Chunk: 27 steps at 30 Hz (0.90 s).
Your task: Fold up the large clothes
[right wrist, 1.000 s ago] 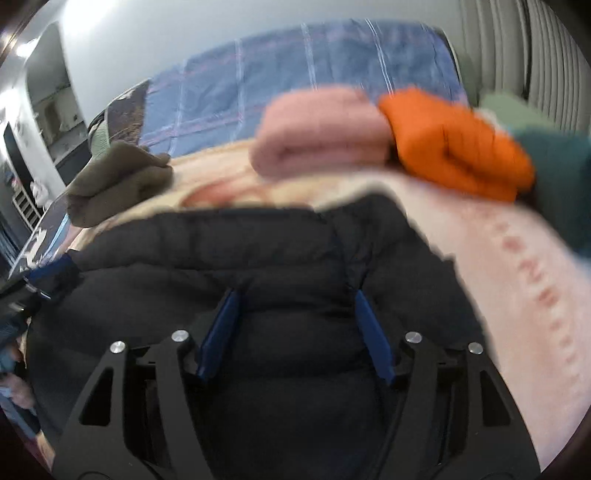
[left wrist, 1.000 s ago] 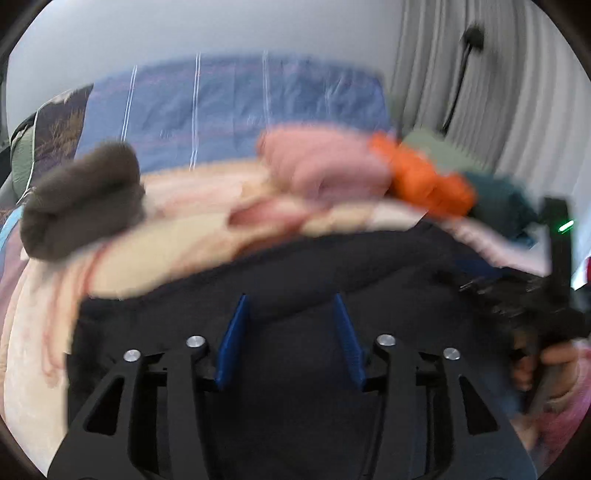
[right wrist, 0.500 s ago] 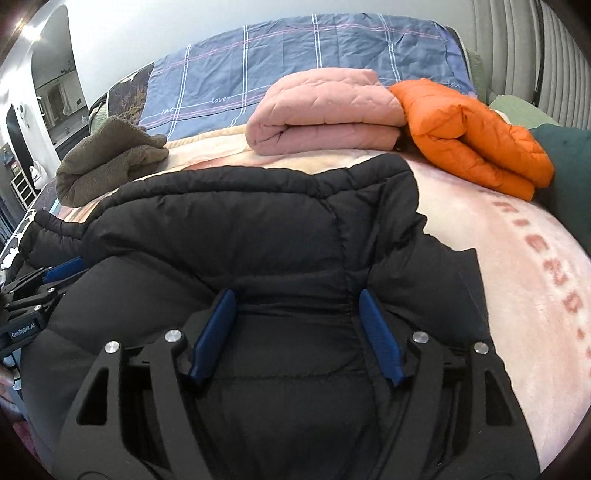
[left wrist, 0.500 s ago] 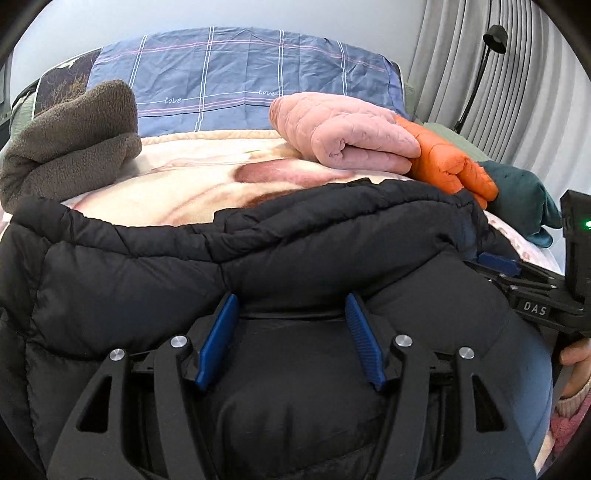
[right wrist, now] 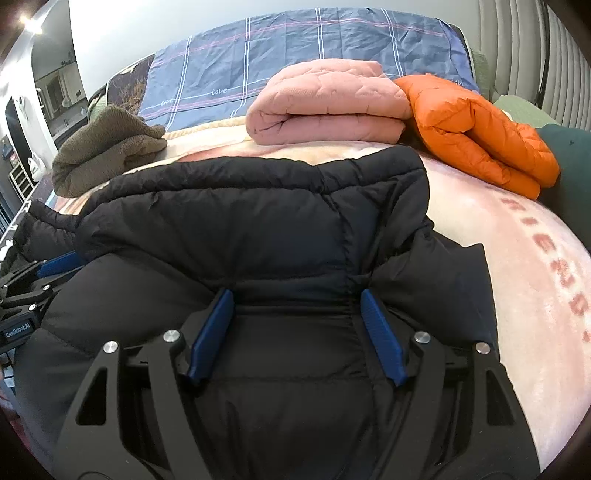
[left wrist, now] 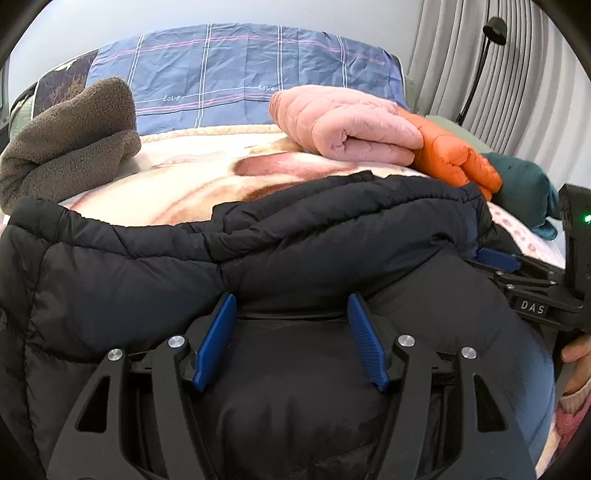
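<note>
A black puffer jacket (left wrist: 295,251) lies spread on the pale pink blanket (left wrist: 177,184), collar edge toward the far side. My left gripper (left wrist: 291,299) sits low over its near part, blue pads wide apart, with a puffed fold of jacket between them that they do not pinch. In the right wrist view the jacket (right wrist: 258,221) fills the middle. My right gripper (right wrist: 295,293) stands open the same way over a seam. The right gripper (left wrist: 498,258) shows at the jacket's right edge, the left gripper (right wrist: 55,264) at its left edge.
Folded clothes line the far side: a brown fleece (right wrist: 103,147), a pink quilted jacket (right wrist: 325,103), an orange puffer (right wrist: 476,129) and a dark teal garment (left wrist: 524,188). Behind them is a blue plaid cover (left wrist: 240,66). Curtains and a black lamp (left wrist: 495,29) stand at right.
Both grippers came down with the black jacket onto the blanket and then stopped. Their jaws spread a little wider, and the motion blur is gone.
</note>
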{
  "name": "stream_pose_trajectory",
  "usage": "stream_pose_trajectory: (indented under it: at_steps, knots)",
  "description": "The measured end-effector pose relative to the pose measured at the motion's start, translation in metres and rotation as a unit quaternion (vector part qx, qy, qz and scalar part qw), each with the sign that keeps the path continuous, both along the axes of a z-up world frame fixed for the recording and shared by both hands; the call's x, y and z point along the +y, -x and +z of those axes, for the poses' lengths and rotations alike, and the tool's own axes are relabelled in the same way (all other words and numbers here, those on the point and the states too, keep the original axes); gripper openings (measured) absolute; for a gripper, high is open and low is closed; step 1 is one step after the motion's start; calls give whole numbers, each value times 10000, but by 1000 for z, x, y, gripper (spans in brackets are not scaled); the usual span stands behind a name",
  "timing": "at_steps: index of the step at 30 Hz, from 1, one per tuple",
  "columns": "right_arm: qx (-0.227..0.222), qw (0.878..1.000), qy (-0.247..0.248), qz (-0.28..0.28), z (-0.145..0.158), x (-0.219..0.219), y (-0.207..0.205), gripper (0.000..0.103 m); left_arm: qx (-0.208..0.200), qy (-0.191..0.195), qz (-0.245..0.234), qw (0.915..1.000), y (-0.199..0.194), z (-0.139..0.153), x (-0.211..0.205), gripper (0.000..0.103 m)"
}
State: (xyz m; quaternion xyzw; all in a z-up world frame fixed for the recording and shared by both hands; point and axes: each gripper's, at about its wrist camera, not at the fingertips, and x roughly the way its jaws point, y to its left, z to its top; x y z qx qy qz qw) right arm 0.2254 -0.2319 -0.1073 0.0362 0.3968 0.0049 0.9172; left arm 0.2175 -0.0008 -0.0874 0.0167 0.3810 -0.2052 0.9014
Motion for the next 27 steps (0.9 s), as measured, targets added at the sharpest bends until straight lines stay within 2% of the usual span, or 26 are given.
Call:
stream_pose_trajectory:
  at_steps: [5, 15, 16, 18, 20, 22, 25, 27]
  knots:
    - [20, 9999, 145, -20, -2, 3, -2, 73, -15, -184, 25, 9998, -1, -3, -4, 64]
    - [-46, 9997, 227, -14, -1, 2, -3, 73, -78, -123, 95, 9998, 1, 1, 0, 64]
    - [-76, 9997, 212, -4, 1, 1, -1, 73, -85, -91, 131, 9998, 2, 4, 1, 63]
    - [-62, 9997, 228, 18, 7, 0, 2, 73, 58, 190, 203, 9996, 3, 13, 10, 55]
    - [-74, 9994, 328, 41, 13, 2, 6, 73, 244, 770, 156, 9966, 4, 31, 19, 43]
    - [-97, 9991, 416, 10, 13, 5, 7, 73, 169, 1058, 4, 9942, 6, 52, 18, 41]
    - [-113, 9992, 373, -25, 10, 5, 6, 75, -183, 833, -340, 9958, 10, 81, -8, 41]
    - [-135, 9997, 197, -16, 8, 1, 6, 75, -128, 622, -445, 9970, 0, 80, -31, 41]
